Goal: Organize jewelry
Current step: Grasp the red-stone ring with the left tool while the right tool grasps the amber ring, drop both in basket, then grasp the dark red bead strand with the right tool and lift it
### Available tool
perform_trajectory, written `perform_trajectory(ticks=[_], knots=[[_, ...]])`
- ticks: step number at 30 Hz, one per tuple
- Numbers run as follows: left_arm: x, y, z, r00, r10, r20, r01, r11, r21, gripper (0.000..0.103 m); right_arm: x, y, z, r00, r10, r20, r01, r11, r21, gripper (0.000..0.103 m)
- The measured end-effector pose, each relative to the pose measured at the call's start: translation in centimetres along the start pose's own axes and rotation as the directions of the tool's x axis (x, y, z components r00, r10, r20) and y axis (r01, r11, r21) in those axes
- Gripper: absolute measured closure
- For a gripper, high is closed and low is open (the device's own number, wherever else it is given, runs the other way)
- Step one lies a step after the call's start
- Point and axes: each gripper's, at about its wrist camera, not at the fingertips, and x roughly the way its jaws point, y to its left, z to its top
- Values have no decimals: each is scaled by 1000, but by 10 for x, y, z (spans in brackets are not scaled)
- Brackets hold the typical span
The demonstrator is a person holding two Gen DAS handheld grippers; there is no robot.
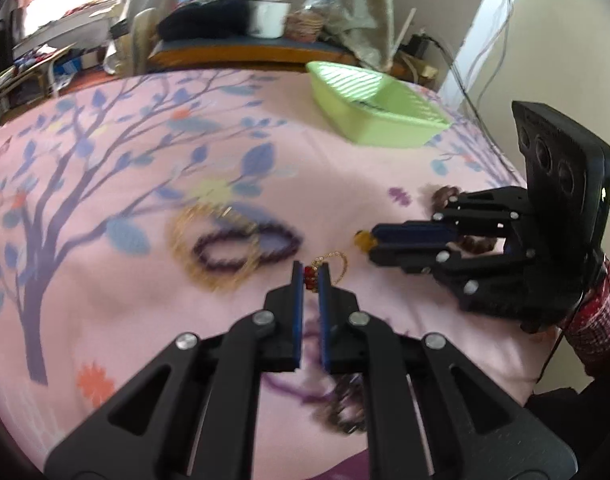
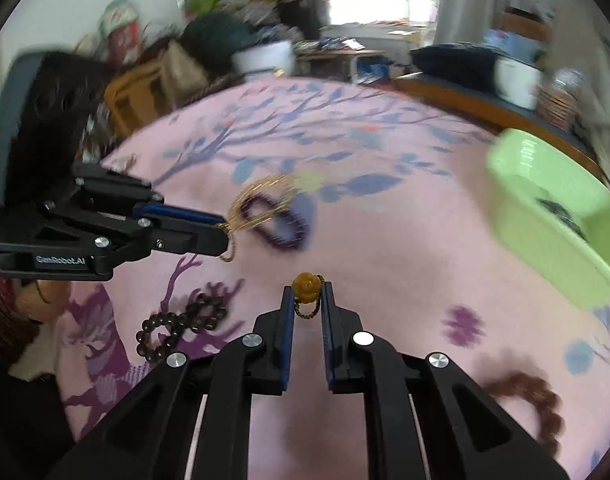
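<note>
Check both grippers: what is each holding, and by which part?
Left gripper pinches the gold chain by its red beads. Right gripper grips a thin chain at its amber flower bead.

Red-beaded gold chain (image 1: 313, 276), amber pendant (image 2: 306, 287)

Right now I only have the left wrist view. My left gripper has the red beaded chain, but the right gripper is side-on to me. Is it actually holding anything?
Observer: Yes. In the right wrist view the right gripper is shut on an amber bead, with a short chain loop hanging under it between the fingers.
Operator: My own fingers hide the cloth below me. Is anything lying there?
Observer: A dark bead bracelet lies twisted on the pink cloth, to the right gripper's left and apart from it.
Operator: And on its other side?
Observer: A brown bead string, blurred, lies on the cloth to that gripper's lower right.
</note>
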Motion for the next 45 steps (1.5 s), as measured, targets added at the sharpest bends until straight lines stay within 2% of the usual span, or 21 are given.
perform_trajectory(ticks=[2,4,7,11,15,17,18,19,21,23,25,30,35,39,43,45], knots=[[6,-10,16,1000,-16,-8,17,999,27,96,-20,-19,2,999,-35,36,34,999,35,103],[13,-23,36,1000,-28,-8,29,997,72,96,-45,-48,5,991,-107,78,100,992,82,103],[29,-45,77,999,-52,-5,52,991,124,96,-71,-93,10,981,-155,119,130,973,190,103],[55,-70,131,997,-71,-1,71,986,150,96,-84,-134,15,968,-211,136,170,949,266,103],[81,-81,166,997,-78,-28,82,987,140,96,-84,-156,19,967,-217,137,166,936,310,103],[96,-84,175,996,-60,-65,68,989,128,88,-81,-166,22,972,-186,143,130,934,333,103],[106,-83,179,994,-50,-95,60,992,109,63,-80,-171,23,973,-177,150,117,931,345,103],[113,-80,182,993,-41,-109,50,995,85,39,-79,-172,23,972,-175,154,111,928,355,96],[120,-72,186,996,-20,-84,24,999,45,36,-80,-185,23,968,-175,182,86,906,415,84],[123,-65,188,995,-20,-97,23,1000,21,36,-82,-189,21,966,-160,204,55,896,440,84],[117,-59,188,996,-27,-88,26,1000,-7,36,-90,-185,17,959,-162,233,38,887,459,84],[62,-50,175,999,-6,42,6,1000,16,36,-110,-164,2,950,-126,285,-26,880,474,84],[-5,-22,127,988,13,152,-13,1000,1,36,-116,-139,-29,952,-50,301,-109,866,488,84],[-29,1,84,987,73,142,-69,997,-33,36,-110,-123,-57,966,-130,221,11,882,471,84],[-43,23,49,980,146,136,-137,988,-71,36,-104,-123,-86,978,-152,144,56,855,516,84],[-51,36,35,977,159,142,-143,983,-117,36,-104,-119,-91,979,-146,141,52,851,522,84]])
